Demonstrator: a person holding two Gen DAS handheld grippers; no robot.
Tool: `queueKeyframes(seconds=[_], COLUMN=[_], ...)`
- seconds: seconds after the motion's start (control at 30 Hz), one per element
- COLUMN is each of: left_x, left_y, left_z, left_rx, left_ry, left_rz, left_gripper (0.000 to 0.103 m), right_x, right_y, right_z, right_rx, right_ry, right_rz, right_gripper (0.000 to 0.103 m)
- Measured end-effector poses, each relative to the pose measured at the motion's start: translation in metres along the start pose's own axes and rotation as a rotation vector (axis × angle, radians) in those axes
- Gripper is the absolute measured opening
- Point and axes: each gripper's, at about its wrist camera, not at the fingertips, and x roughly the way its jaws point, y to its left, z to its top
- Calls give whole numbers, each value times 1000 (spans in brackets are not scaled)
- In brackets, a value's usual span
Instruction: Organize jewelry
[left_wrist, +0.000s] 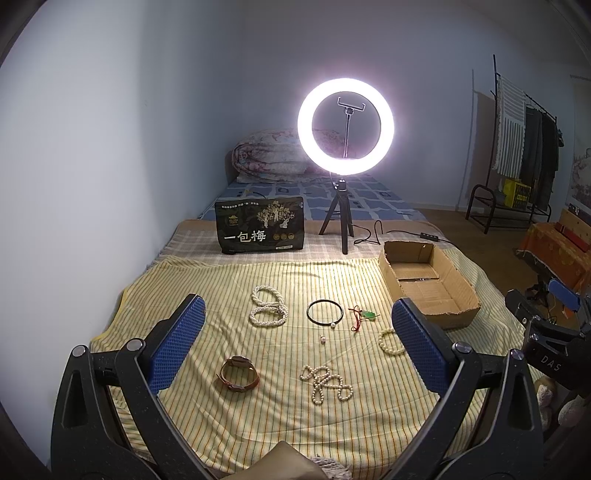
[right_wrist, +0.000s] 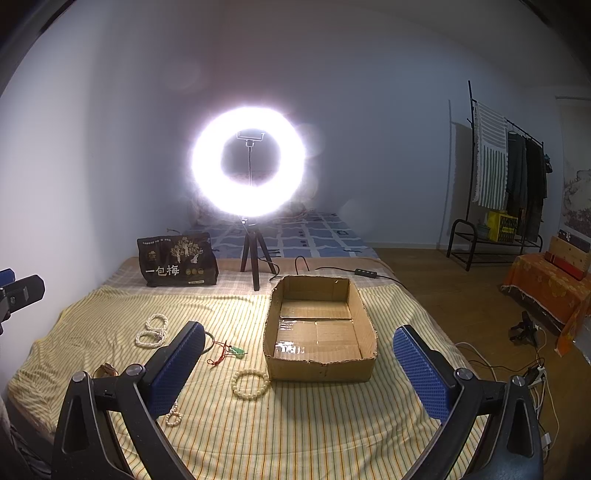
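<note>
Round pearl strands (left_wrist: 268, 306), corrugated cardboard box (right_wrist: 321, 365), striped cloth (left_wrist: 258, 424)

yellow-striped cloth (left_wrist: 229, 280), brown box (right_wrist: 356, 306) (plain cardboard)

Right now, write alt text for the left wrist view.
The open left gripper hovers empty over a striped yellow cloth scattered with jewelry: pearl strands, a black bangle and a brown watch. An empty cardboard box sits to the right, a lit ring light behind.
</note>
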Motion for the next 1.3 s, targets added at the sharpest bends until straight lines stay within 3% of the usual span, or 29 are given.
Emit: queueKeyframes(seconds=[1.3], left_x=[-2], left_y=[-2], left_z=[1], left_rx=[-2], left_ry=[-1], left_rz=[0], left_gripper=[102], right_x=[1], right_y=[3], right_z=[-2], right_rx=[-5], right_ry=[11], right_rz=[8], right_gripper=[103])
